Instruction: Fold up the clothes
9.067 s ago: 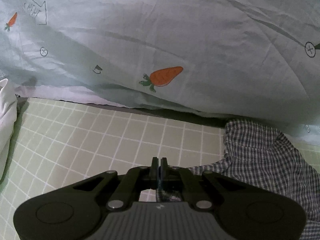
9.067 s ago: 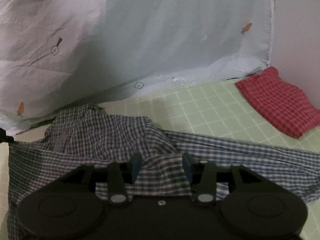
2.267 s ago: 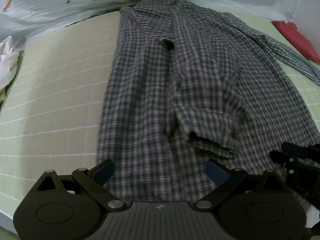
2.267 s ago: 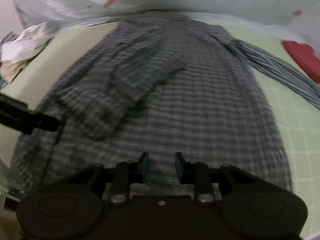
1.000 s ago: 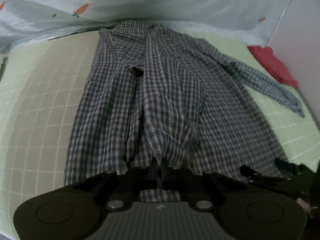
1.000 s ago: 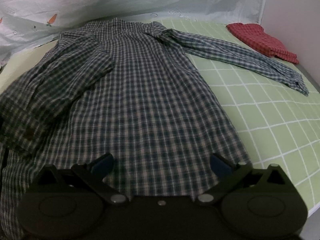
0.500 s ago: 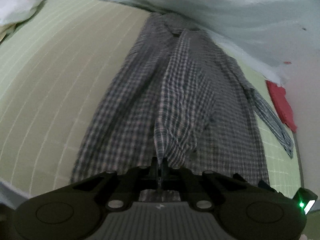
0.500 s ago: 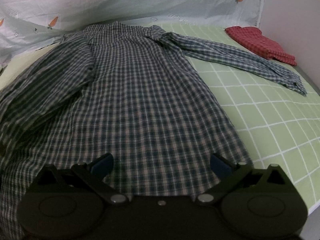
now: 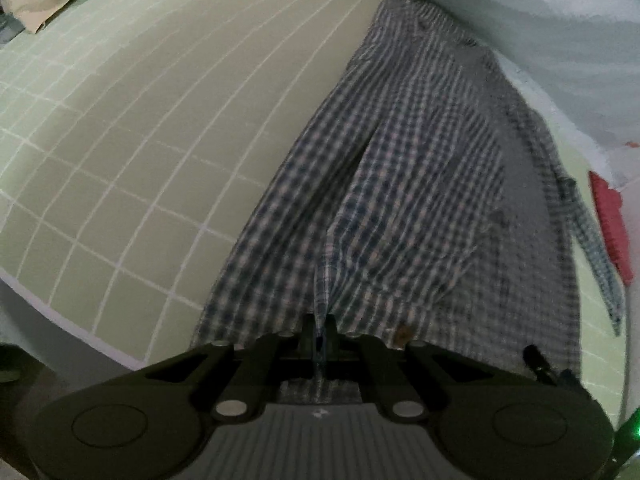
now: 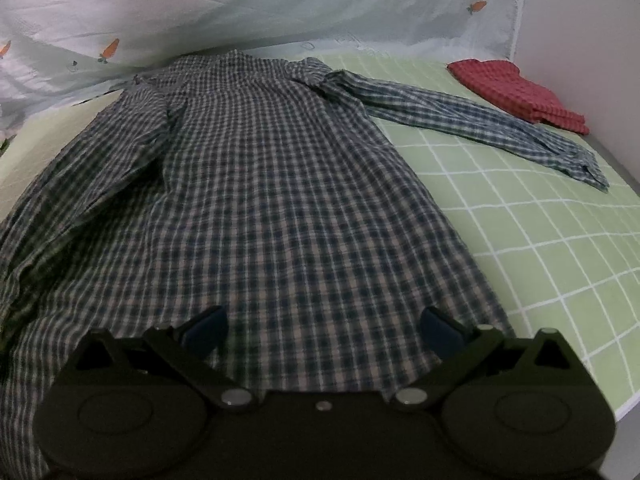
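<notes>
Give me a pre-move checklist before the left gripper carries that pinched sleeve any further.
1. Left gripper shut on the sleeve: ok.
2. Right gripper open, holding nothing: ok.
3. Plaid shirt body lying flat on the green grid sheet: ok.
4. Other sleeve folded in: not ok, it stretches out sideways.
5. Red folded cloth apart from the shirt: ok.
6. Depth of the pinch: cannot tell.

Blue-and-white checked cotton shirt (image 10: 256,200); pale green bed sheet (image 10: 540,232), white grid; red checked folded cloth (image 10: 516,92); pale blue carrot-print quilt (image 10: 280,4).
</notes>
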The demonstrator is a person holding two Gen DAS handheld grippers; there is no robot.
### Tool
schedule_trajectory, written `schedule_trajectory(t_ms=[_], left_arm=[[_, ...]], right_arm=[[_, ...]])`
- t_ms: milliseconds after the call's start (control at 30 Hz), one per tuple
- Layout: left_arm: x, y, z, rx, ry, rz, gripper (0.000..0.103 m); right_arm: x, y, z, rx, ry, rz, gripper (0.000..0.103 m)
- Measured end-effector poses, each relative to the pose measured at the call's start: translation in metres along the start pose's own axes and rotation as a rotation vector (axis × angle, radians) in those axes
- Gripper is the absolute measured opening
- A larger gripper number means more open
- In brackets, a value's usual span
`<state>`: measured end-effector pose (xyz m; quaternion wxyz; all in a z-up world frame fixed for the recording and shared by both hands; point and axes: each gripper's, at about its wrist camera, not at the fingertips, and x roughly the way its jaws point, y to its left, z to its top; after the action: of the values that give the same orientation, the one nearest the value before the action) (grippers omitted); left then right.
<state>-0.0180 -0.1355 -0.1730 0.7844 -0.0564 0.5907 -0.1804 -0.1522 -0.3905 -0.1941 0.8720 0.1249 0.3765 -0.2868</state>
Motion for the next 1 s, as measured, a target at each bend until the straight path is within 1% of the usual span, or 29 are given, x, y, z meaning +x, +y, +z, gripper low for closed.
schedule_trajectory(t_ms=[67, 100, 167, 267, 300, 367, 433, 467, 500, 533, 600, 767, 833, 1000], left_arm=[[0.007, 0.0, 0.001, 0.012, 0.024, 0.022, 0.004], [0.011, 0.001, 0.001, 0.025, 0.039, 0.035, 0.006], [0.014, 0.0, 0.004, 0.055, 0.047, 0.038, 0.007], [0.015, -0.007, 0.008, 0.138, 0.062, 0.044, 0.007], [0.015, -0.009, 0.01, 0.161, 0.068, 0.042, 0.01], [0.016, -0.011, 0.015, 0.194, 0.095, 0.015, 0.026], [0.016, -0.011, 0.024, 0.19, 0.13, -0.003, 0.059], [0.014, -0.014, 0.029, 0.202, 0.13, 0.004, 0.065], [0.011, -0.016, 0.032, 0.233, 0.117, 0.009, 0.073], [0.008, -0.018, 0.035, 0.264, 0.104, 0.015, 0.078], [0.006, -0.021, 0.039, 0.326, 0.076, 0.029, 0.084], [0.016, -0.022, 0.047, 0.364, 0.065, 0.029, 0.085], [0.014, -0.023, 0.046, 0.37, 0.061, 0.045, 0.085], [0.017, -0.047, 0.048, 0.395, 0.015, 0.074, 0.086]], right_arm=[[-0.001, 0.0, -0.001, -0.001, -0.005, 0.0, 0.103], [-0.001, 0.001, -0.002, 0.002, -0.007, -0.003, 0.103], [-0.001, 0.002, -0.003, 0.009, -0.01, -0.01, 0.103], [-0.002, 0.004, -0.004, 0.024, -0.014, -0.025, 0.103], [-0.002, 0.005, -0.004, 0.031, -0.016, -0.032, 0.103], [-0.002, 0.009, -0.004, 0.046, -0.015, -0.049, 0.103], [-0.001, 0.01, -0.002, 0.058, -0.001, -0.059, 0.103], [-0.001, 0.01, -0.001, 0.062, 0.01, -0.063, 0.103], [-0.001, 0.011, 0.001, 0.067, 0.021, -0.067, 0.103], [0.0, 0.011, 0.002, 0.072, 0.032, -0.07, 0.103], [0.0, 0.012, 0.004, 0.081, 0.047, -0.078, 0.103], [0.002, 0.014, 0.007, 0.098, 0.064, -0.093, 0.103], [0.003, 0.014, 0.008, 0.095, 0.071, -0.09, 0.103], [0.005, 0.011, 0.015, 0.085, 0.116, -0.072, 0.103]])
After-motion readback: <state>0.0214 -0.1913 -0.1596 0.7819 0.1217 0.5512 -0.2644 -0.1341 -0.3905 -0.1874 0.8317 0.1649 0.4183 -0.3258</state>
